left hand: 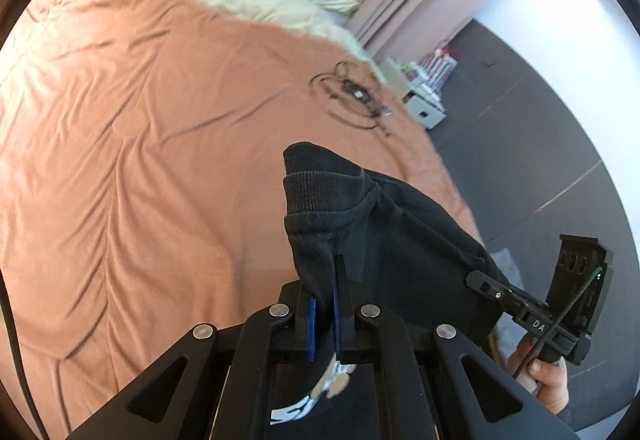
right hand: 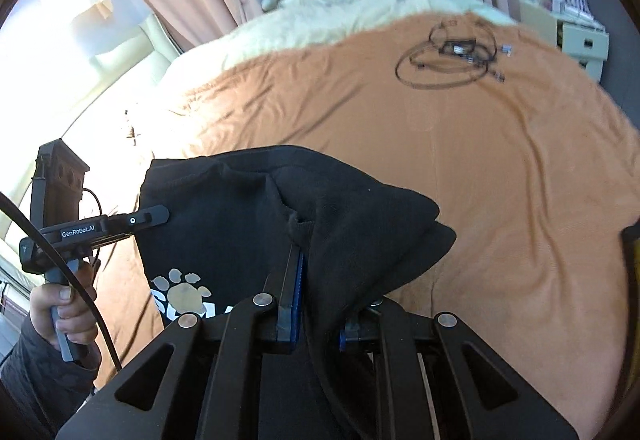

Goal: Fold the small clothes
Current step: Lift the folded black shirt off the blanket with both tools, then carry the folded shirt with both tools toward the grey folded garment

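A small black sweatshirt with a ribbed hem and a paw-print logo hangs between my two grippers above the orange bedspread. My left gripper is shut on its ribbed edge. My right gripper is shut on another part of the black cloth, which drapes over its fingers. The right gripper shows at the right of the left wrist view, and the left gripper at the left of the right wrist view, both gripping the garment.
A coil of black cable with a small adapter lies on the far right part of the bedspread. A white fluffy blanket, soft toys and pink clothes sit at the bed's head. A white drawer unit stands beside the bed.
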Available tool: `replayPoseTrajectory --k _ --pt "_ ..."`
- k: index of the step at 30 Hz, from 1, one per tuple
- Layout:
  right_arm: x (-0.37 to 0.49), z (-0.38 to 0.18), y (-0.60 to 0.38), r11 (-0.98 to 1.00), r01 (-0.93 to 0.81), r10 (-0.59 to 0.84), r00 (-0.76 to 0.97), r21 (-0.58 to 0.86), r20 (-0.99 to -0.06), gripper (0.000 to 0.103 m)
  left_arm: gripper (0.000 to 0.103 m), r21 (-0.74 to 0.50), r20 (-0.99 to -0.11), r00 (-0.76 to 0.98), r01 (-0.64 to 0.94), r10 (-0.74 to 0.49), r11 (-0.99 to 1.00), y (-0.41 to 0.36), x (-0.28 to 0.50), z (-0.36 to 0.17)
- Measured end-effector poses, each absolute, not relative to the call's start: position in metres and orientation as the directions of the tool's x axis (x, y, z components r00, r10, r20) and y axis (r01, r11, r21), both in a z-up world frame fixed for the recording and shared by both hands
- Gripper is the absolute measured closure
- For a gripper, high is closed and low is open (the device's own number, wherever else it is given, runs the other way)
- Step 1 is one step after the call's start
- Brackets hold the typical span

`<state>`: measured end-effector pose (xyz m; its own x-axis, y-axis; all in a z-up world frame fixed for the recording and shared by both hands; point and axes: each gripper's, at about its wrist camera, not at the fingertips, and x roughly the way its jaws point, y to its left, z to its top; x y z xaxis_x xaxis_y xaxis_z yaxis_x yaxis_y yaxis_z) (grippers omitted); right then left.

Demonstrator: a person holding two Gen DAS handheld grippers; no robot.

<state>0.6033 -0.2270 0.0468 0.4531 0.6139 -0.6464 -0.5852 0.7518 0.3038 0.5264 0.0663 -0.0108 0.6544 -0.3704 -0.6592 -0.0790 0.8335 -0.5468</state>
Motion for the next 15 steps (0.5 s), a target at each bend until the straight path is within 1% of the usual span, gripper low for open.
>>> replayPoseTrajectory --k 7,15 --pt "0.528 0.099 -0.277 0.765 -0.579 0.616 0.534 0.28 -0.579 0.094 0.097 -0.55 -0.59 0.703 0.01 -0.397 0.835 0.039 0.484 0.055" --pt "0.426 0.167 -0.348 0.795 -0.564 0.591 0.642 0.221 -0.487 0.094 0.097 -0.537 -0.507 0.742 0.126 -0.439 0.834 -0.017 0.432 0.129"
